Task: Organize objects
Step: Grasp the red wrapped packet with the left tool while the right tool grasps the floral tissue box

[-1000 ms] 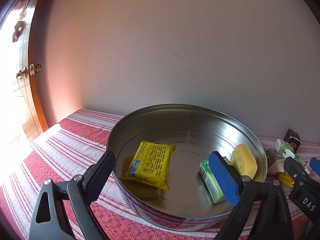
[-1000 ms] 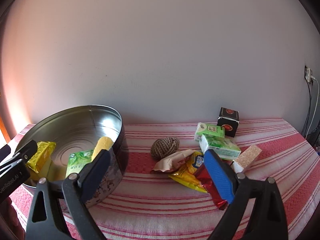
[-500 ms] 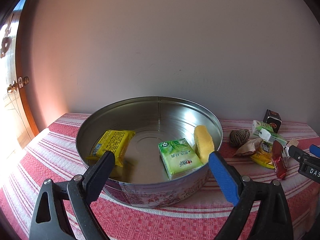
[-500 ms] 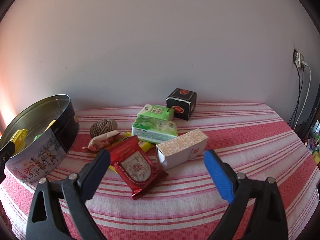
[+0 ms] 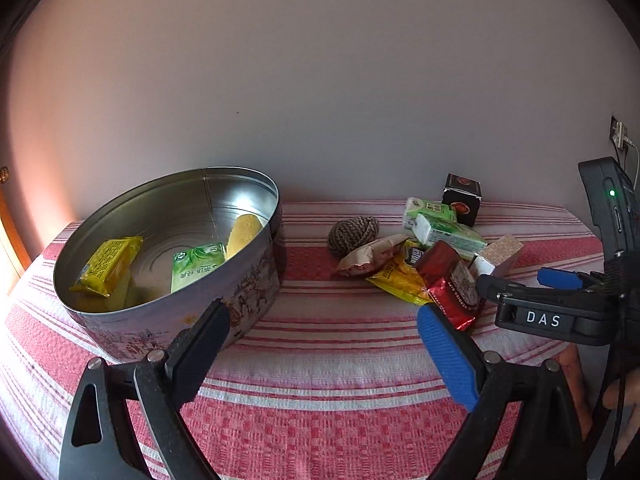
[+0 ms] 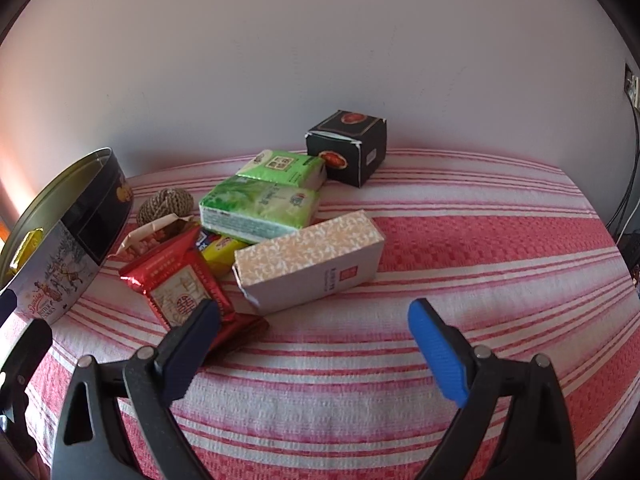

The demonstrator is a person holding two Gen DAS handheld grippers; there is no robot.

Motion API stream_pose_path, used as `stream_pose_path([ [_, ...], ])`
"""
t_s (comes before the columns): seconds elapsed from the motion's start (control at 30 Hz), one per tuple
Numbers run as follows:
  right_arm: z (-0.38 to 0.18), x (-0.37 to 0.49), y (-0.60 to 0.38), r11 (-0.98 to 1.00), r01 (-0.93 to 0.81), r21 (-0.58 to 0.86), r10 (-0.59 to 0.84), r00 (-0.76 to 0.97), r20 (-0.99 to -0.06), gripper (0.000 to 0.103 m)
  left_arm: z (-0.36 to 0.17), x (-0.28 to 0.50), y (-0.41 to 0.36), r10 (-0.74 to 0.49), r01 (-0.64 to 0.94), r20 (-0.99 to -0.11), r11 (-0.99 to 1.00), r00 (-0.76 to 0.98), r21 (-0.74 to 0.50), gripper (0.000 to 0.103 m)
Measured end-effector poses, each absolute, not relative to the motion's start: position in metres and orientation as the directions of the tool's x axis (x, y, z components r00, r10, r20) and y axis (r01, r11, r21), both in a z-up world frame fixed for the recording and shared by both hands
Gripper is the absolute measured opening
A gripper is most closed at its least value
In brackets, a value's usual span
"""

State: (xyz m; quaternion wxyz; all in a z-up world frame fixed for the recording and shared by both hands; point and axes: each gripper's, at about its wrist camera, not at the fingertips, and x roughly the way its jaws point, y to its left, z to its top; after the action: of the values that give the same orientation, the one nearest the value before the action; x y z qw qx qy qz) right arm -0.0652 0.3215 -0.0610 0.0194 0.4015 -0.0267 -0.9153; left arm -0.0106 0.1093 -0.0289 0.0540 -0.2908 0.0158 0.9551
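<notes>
A round metal cookie tin (image 5: 256, 280) (image 6: 72, 240) stands on the left and holds a yellow packet (image 5: 106, 266), a green tissue pack (image 5: 194, 266) and a yellow sponge (image 5: 244, 234). A pile lies to its right: a red packet (image 6: 180, 284) (image 5: 448, 280), a patterned box (image 6: 312, 260), two green tissue packs (image 6: 260, 204) (image 6: 286, 166), a black box (image 6: 348, 146), a yellow packet (image 5: 396, 276) and a twine ball (image 5: 352, 232). My left gripper (image 5: 324, 344) is open and empty, in front of the tin. My right gripper (image 6: 316, 344) is open and empty, just before the red packet and patterned box.
A red and white striped cloth (image 6: 460, 248) covers the table. A plain wall stands right behind the objects. A wall socket with cables (image 6: 630, 84) is at the far right. The right gripper's body (image 5: 560, 316) shows at the right edge of the left wrist view.
Both grippers have swung to the right, away from the tin and toward the pile. The right gripper has come closer to the red packet and patterned box. Both stay open.
</notes>
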Motion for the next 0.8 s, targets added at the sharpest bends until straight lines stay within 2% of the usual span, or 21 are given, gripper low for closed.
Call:
stream_pose_path([
  [0.37, -0.066, -0.093, 0.331, -0.992, 0.081, 0.1, -0.128, -0.654, -0.745, 0.097, -0.041, -0.023, 0.138, 0.123, -0.132, -0.634, -0.991, -0.764, -0.033, 0.096],
  [0.4, -0.067, -0.095, 0.333, -0.99, 0.079, 0.113, -0.137, -0.646, -0.751, 0.096, -0.042, -0.025, 0.139, 0.125, -0.132, -0.642, -0.991, -0.757, -0.038, 0.096],
  [0.43, -0.07, -0.097, 0.334, -0.989, 0.081, 0.125, -0.148, -0.633, -0.76, 0.086, -0.043, -0.027, 0.14, 0.126, -0.13, -0.65, -0.991, -0.75, -0.042, 0.096],
  [0.47, -0.072, -0.099, 0.335, -0.988, 0.081, 0.133, -0.154, -0.62, -0.77, 0.081, -0.044, -0.028, 0.141, 0.128, -0.13, -0.657, -0.99, -0.743, -0.046, 0.096],
  [0.6, -0.07, -0.095, 0.331, -0.991, 0.09, 0.101, -0.135, -0.628, -0.767, 0.08, -0.046, -0.031, 0.143, 0.147, -0.136, -0.669, -0.988, -0.728, -0.07, 0.096],
  [0.8, -0.038, -0.073, 0.346, -0.998, 0.007, 0.067, -0.051, -0.732, -0.68, 0.08, -0.047, -0.039, 0.154, 0.19, -0.131, -0.667, -0.982, -0.72, -0.138, 0.096],
])
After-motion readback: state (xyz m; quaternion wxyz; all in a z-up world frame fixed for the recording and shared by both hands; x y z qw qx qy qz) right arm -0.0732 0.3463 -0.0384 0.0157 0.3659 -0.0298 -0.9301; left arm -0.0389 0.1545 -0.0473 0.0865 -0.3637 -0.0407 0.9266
